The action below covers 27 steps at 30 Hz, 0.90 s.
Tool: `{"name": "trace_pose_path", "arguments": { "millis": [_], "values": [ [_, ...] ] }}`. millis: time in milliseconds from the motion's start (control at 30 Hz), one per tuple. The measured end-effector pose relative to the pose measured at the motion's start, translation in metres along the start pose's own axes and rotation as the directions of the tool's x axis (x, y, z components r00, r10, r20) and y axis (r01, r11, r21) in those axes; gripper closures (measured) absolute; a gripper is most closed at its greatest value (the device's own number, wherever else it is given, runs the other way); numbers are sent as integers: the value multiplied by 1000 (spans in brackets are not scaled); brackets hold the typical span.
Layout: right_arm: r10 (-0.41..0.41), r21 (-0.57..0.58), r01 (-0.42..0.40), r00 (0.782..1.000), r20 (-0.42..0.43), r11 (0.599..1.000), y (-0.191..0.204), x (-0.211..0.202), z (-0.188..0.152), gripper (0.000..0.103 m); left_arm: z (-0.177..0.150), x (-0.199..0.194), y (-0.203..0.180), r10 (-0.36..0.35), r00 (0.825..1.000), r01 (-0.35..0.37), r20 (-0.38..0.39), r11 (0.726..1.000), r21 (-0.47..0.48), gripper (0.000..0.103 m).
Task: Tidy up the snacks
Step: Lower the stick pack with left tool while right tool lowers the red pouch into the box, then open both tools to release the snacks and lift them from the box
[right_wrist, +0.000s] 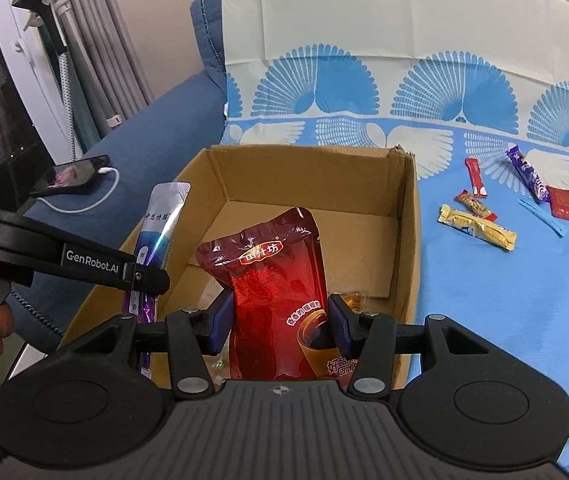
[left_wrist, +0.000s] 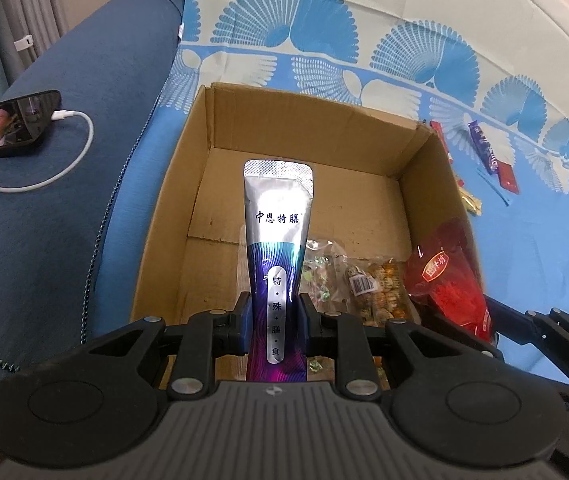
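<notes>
My left gripper (left_wrist: 275, 316) is shut on a silver and purple sachet (left_wrist: 277, 240) and holds it upright over the open cardboard box (left_wrist: 200, 148). My right gripper (right_wrist: 280, 320) is shut on a red pouch (right_wrist: 276, 280), also over the box (right_wrist: 408, 216). The red pouch shows in the left wrist view (left_wrist: 448, 284) at the box's right side. The sachet (right_wrist: 160, 220) and the left gripper show at the left of the right wrist view. Clear bags of wrapped candies and snacks (left_wrist: 360, 284) lie on the box floor.
Several small snack bars lie on the blue patterned cloth right of the box: a gold one (right_wrist: 476, 226), a red one (right_wrist: 475, 178), a purple one (right_wrist: 526, 174). A phone (left_wrist: 8, 126) with a white cable lies on the blue sofa at the left.
</notes>
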State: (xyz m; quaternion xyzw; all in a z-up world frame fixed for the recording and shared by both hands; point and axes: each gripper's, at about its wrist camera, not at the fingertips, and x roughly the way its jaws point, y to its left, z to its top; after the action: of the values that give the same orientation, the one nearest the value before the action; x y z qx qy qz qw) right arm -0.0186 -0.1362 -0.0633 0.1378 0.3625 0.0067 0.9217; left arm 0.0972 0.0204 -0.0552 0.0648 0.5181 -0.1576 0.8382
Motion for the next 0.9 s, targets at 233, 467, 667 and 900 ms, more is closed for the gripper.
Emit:
{"name": "trace_pose_path", "arguments": {
  "millis": [233, 467, 667, 900],
  "values": [
    [-8, 13, 8, 999, -32, 1000, -7, 24, 1, 50, 2, 33, 2, 32, 999, -31, -44, 999, 9, 78],
    [-30, 18, 31, 998, -54, 999, -13, 41, 1, 50, 0, 53, 5, 63, 996, -61, -66, 998, 24, 78],
    [-40, 55, 43, 998, -49, 998, -18, 46, 4, 35, -4, 51, 9, 97, 995, -96, -18, 995, 14, 28],
    [-29, 90, 34, 998, -54, 995, -15, 26, 2, 17, -24, 25, 12, 160, 986, -160, 50, 987, -9, 0]
  ]
}}
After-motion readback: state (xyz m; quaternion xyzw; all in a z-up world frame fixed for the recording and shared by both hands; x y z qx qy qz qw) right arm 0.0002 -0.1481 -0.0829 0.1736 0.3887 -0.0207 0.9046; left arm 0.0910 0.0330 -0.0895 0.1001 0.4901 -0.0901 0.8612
